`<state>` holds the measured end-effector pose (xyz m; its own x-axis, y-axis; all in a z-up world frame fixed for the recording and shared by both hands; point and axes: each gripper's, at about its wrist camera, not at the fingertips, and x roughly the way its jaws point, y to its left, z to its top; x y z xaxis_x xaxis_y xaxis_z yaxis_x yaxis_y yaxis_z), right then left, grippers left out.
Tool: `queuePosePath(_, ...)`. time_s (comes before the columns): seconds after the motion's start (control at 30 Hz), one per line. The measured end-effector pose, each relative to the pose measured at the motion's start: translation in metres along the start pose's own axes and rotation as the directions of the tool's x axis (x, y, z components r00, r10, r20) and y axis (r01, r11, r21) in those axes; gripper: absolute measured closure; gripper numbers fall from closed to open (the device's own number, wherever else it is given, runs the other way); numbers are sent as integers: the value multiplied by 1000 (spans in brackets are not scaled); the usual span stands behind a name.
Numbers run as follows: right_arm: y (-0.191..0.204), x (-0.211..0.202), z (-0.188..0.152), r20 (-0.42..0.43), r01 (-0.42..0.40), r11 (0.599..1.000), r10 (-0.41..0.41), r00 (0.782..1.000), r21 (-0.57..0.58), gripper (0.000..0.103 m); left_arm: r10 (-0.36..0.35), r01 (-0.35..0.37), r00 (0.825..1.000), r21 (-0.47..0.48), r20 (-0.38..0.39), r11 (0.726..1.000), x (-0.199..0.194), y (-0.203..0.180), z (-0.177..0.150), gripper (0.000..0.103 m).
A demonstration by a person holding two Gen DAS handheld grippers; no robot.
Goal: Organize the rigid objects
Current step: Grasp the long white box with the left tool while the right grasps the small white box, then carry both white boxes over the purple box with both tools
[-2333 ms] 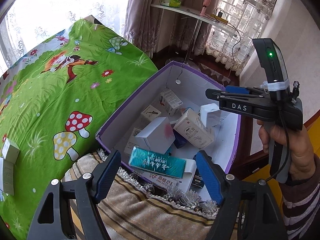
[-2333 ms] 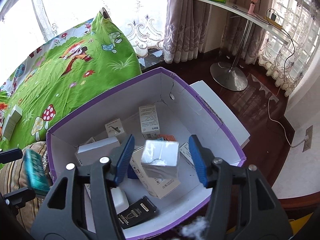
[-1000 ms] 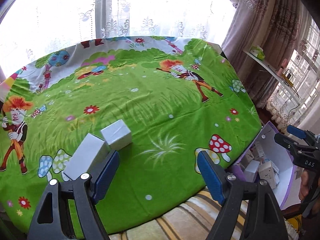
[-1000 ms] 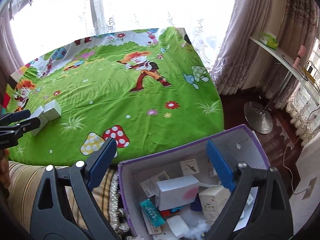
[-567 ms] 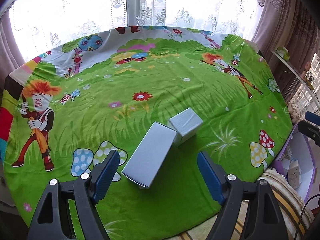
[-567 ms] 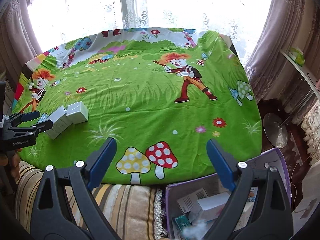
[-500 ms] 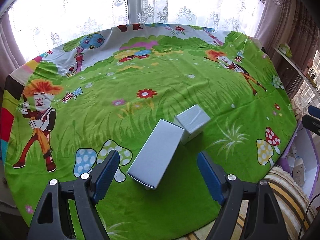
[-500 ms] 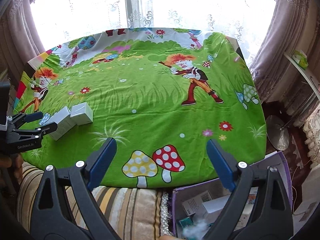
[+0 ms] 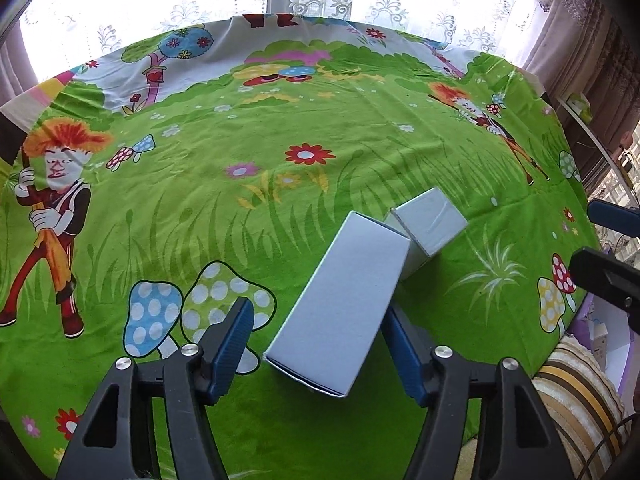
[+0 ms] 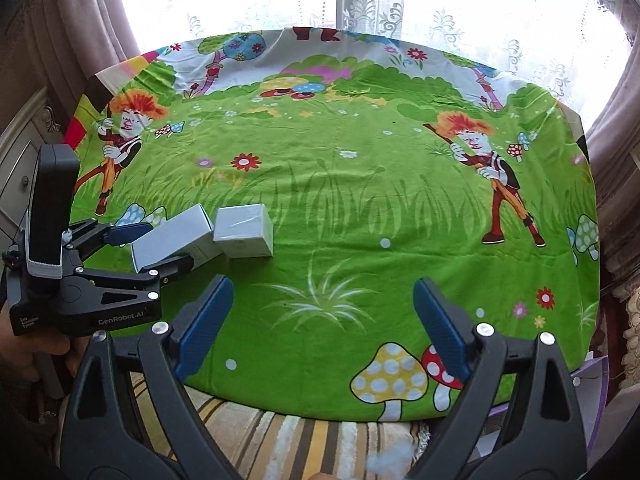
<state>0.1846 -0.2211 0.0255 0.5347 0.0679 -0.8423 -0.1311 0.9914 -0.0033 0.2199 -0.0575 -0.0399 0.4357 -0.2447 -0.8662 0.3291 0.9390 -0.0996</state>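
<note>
Two plain grey boxes lie touching on the green cartoon tablecloth [image 9: 280, 216]. The long box [image 9: 344, 308] lies between the fingers of my left gripper [image 9: 324, 344], which is open around it; its right finger is close to the box side. The small cube box [image 9: 430, 226] sits just beyond it. In the right wrist view the long box [image 10: 176, 242] and the cube box [image 10: 244, 236] lie at the left, with the left gripper [image 10: 148, 250] straddling the long one. My right gripper [image 10: 320, 324] is open and empty above the cloth's near edge.
A striped cushion [image 10: 280, 440] lies along the near edge of the table. A purple-rimmed box [image 9: 600, 332] with small cartons stands at the right past the table edge. Lace curtains and a window are behind the table.
Both grippers swung from the purple box to the table. The left gripper has moved in over the long grey box, which now lies between its fingers. The right gripper stays open.
</note>
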Motion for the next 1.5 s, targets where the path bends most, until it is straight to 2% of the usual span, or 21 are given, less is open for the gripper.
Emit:
queuePosePath(0.07, 10, 7, 3, -7, -8, 1000, 7, 1000, -17, 10, -17, 17, 1000, -11, -1, 1000, 1, 3, 0, 50)
queuePosePath(0.23, 30, 25, 8, -27, -31, 999, 29, 999, -44, 10, -5, 5, 1000, -92, 2, 996, 2, 16, -3, 63)
queuePosePath(0.4, 42, 45, 13, -50, -39, 998, 36, 998, -53, 10, -9, 13, 1000, -178, 23, 984, -2, 32, -7, 63)
queuePosePath(0.67, 53, 71, 21, -64, -41, 998, 37, 997, -51, 15, 11, 1, 999, -222, 51, 975, -6, 37, -9, 64)
queuePosePath(0.77, 53, 83, 23, -78, -51, 998, 48, 996, -38, 30, 9, 5, 998, -224, 59, 975, -7, 36, -9, 64)
queuePosePath(0.83, 54, 90, 22, -91, -61, 998, 58, 994, -31, 47, 8, 6, 998, -225, 64, 974, -8, 36, -10, 64)
queuePosePath(0.9, 54, 94, 20, -96, -58, 998, 54, 994, -34, 54, 9, 7, 998, -227, 70, 974, -9, 36, -10, 64)
queuePosePath(1.23, 46, 76, 17, -63, -25, 1000, 24, 998, -19, 54, 18, 4, 995, -218, 98, 976, -23, 25, -10, 64)
queuePosePath(1.5, 24, 40, 6, -23, 3, 1000, -3, 1000, 16, 54, -28, 49, 992, -179, 120, 983, -46, -7, -13, 64)
